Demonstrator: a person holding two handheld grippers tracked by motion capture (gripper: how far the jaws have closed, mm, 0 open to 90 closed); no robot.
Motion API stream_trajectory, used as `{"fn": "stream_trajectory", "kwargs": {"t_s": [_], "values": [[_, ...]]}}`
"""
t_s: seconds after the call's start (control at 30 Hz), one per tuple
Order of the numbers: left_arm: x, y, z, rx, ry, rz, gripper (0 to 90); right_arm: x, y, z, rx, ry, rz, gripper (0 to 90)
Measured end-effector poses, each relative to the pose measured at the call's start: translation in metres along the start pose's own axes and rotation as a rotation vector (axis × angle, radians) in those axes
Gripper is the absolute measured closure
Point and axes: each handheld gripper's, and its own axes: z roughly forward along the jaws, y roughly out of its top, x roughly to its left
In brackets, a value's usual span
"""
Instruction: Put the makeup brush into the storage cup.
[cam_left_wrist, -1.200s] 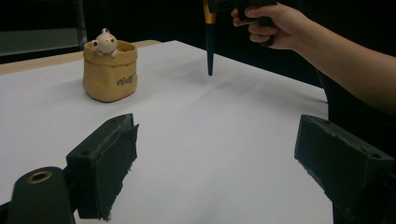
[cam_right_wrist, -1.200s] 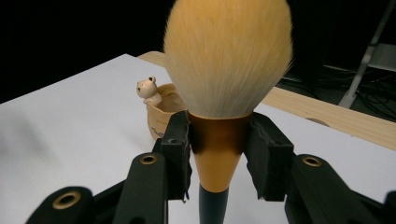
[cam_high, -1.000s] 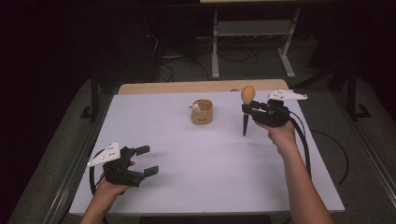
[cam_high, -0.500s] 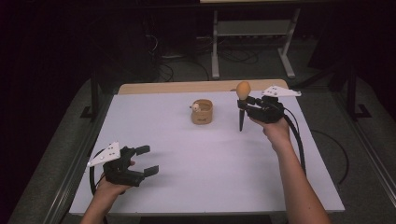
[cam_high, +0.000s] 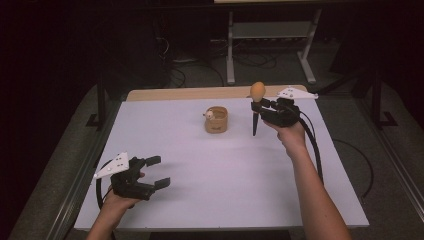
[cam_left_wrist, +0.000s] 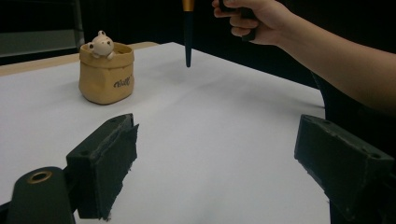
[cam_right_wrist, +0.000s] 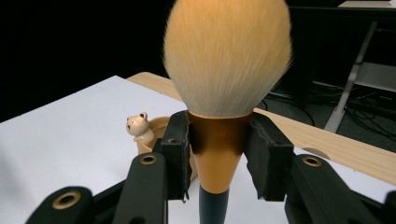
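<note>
While my right gripper (cam_high: 259, 105) clamps the makeup brush (cam_right_wrist: 227, 70) by its gold collar, bristles up and handle tip above the bench (cam_high: 225, 170) near the far edge, just right of the tan pot (cam_high: 216, 120), my left gripper (cam_high: 150, 172) rests open near the bench's front left corner.

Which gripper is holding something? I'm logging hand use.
The right gripper, beside the tan pot: it clamps an upright makeup brush by its gold collar. The left gripper is open, nothing between.

brush (cam_high: 256, 102) in right claw (cam_high: 262, 106), right of pot (cam_high: 216, 120) on table (cam_high: 240, 180)
</note>
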Motion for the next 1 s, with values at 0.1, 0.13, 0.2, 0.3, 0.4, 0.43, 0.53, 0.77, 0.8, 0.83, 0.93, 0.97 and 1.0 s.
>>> {"fn": "stream_trajectory", "kwargs": {"t_s": [0.1, 0.13, 0.2, 0.3, 0.4, 0.43, 0.53, 0.77, 0.8, 0.83, 0.93, 0.97, 1.0], "values": [[0.000, 0.000, 0.000, 0.000, 0.001, 0.000, 12.6, 0.000, 0.001, 0.003, -0.004, 0.001, 0.005, 61.0], [0.000, 0.000, -0.001, 0.001, 0.001, 0.000, 12.6, 0.000, 0.002, 0.005, -0.008, 0.001, 0.001, 61.0], [0.001, 0.000, -0.001, -0.004, 0.001, 0.003, 12.6, 0.001, 0.002, 0.007, -0.010, 0.001, 0.004, 61.0], [0.001, 0.000, -0.001, -0.007, 0.000, 0.000, 12.6, 0.002, 0.003, 0.010, -0.013, 0.003, 0.001, 61.0], [0.000, 0.000, 0.000, -0.008, 0.000, -0.002, 12.6, 0.004, 0.005, 0.013, -0.018, 0.003, -0.001, 61.0], [0.000, 0.000, 0.000, -0.008, 0.000, -0.002, 12.6, 0.004, 0.006, 0.014, -0.021, 0.004, -0.006, 61.0], [0.000, 0.000, 0.000, -0.006, -0.002, 0.001, 12.6, 0.006, 0.008, 0.015, -0.024, 0.006, -0.007, 61.0], [0.000, 0.001, 0.000, -0.010, -0.007, 0.002, 12.6, 0.007, 0.011, 0.020, -0.033, 0.011, 0.000, 61.0], [0.000, 0.001, 0.000, -0.011, -0.007, 0.004, 12.6, 0.007, 0.012, 0.021, -0.036, 0.011, -0.001, 61.0], [0.000, 0.001, 0.000, -0.012, -0.008, 0.002, 12.6, 0.007, 0.012, 0.022, -0.039, 0.012, 0.002, 61.0], [0.000, 0.001, 0.000, -0.013, -0.008, 0.002, 12.6, 0.008, 0.013, 0.024, -0.039, 0.011, 0.001, 61.0], [0.000, 0.001, 0.000, -0.013, -0.009, 0.003, 12.6, 0.008, 0.014, 0.025, -0.039, 0.008, -0.006, 61.0], [0.000, 0.001, 0.000, -0.014, -0.010, 0.003, 12.6, 0.009, 0.017, 0.027, -0.045, 0.011, 0.000, 61.0]]}}
